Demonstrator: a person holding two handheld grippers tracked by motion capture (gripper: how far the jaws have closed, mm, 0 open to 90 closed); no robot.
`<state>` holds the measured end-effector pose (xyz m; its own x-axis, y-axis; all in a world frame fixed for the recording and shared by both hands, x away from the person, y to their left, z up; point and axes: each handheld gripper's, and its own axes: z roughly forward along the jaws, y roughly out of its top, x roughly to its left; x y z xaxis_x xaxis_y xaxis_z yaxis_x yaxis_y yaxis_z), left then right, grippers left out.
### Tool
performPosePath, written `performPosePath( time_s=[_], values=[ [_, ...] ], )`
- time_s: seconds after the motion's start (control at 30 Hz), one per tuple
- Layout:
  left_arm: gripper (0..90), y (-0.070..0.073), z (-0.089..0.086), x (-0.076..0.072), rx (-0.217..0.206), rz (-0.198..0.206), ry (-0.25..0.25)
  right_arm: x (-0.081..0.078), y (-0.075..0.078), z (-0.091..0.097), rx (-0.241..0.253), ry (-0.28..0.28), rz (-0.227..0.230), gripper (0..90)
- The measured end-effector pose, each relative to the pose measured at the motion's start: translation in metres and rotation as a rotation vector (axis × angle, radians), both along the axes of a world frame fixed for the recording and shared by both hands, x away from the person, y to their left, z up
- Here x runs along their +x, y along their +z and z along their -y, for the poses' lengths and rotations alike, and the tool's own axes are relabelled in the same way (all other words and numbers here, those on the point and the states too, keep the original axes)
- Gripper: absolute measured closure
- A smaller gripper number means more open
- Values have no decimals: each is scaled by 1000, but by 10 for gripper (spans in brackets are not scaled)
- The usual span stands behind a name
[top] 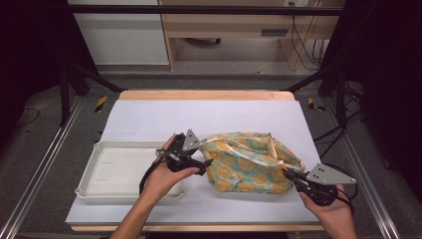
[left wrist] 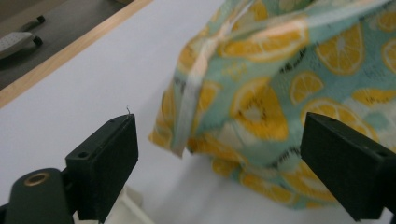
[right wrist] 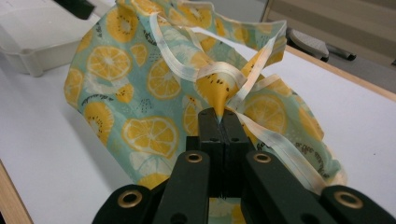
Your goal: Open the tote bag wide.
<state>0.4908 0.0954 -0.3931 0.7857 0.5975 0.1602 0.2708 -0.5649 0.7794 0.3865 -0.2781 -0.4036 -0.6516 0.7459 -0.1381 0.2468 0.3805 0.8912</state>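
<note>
One white worktop (top: pixel 149 119) carries two things — one lemon-print cloth (top: pixel 251 162) right of centre and one white tray (top: pixel 117 172) at its left. Two grippers: the right gripper (right wrist: pixel 218 119) pinches a cloth corner tight; the left gripper (left wrist: pixel 219 158) stands wide beside the cloth's edge, nothing pressed — no earlier frame needed.

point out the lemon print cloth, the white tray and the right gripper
lemon print cloth (top: pixel 249 167), high view, on the middle of its patterned top.
white tray (top: pixel 94 162), high view, on its left rim.
right gripper (right wrist: pixel 218 119), right gripper view, where its closed jaw tips pinch the cloth's edge.
</note>
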Motion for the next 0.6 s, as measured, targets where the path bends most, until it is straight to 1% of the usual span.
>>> performPosePath(
  time_s=[0.03,0.07,0.1,0.13,0.17,0.2,0.23,0.27,0.3,0.33,0.37,0.4,0.43,0.47,0.5,0.53,0.57,0.6],
  values=[
    [117,0,6,8,15,-1,2,-1,1,0,1,-2,8,900],
    [121,0,6,8,15,-1,2,-1,1,0,1,-2,8,900],
    [131,-2,11,14,3,-24,-2,-3,3,3,14,-7,17,900],
    [138,-2,11,14,3,-24,-2,-3,3,3,14,-7,17,900],
    [140,-4,14,16,12,-34,-7,-6,7,5,28,-13,31,900],
    [152,-7,19,18,37,-53,-22,-8,9,6,27,-14,40,900],
    [189,-9,20,19,58,-77,-50,-11,12,8,32,-16,44,900],
    [218,-10,22,18,92,-88,-67,-13,14,10,35,-17,51,900],
    [228,-10,22,18,92,-88,-67,-13,14,10,35,-17,51,900],
    [228,-11,22,16,117,-69,-59,-14,15,12,39,-17,51,900],
    [401,-12,22,16,131,-69,-47,-17,18,17,42,-17,48,900],
    [451,-11,21,16,130,-53,-36,-17,18,18,42,-14,44,900],
    [493,-11,21,16,130,-53,-36,-17,18,18,42,-14,44,900],
    [568,-8,20,16,97,-50,-47,-21,18,18,16,-22,46,900],
    [614,-8,20,16,97,-50,-47,-21,18,18,16,-22,46,900],
    [671,-6,20,16,85,-37,-50,-23,14,16,-28,-48,41,900],
    [709,-6,20,16,85,-37,-50,-23,14,16,-28,-48,41,900],
    [737,-6,21,15,76,-40,-42,-25,9,15,-46,-55,21,900]
  ],
)
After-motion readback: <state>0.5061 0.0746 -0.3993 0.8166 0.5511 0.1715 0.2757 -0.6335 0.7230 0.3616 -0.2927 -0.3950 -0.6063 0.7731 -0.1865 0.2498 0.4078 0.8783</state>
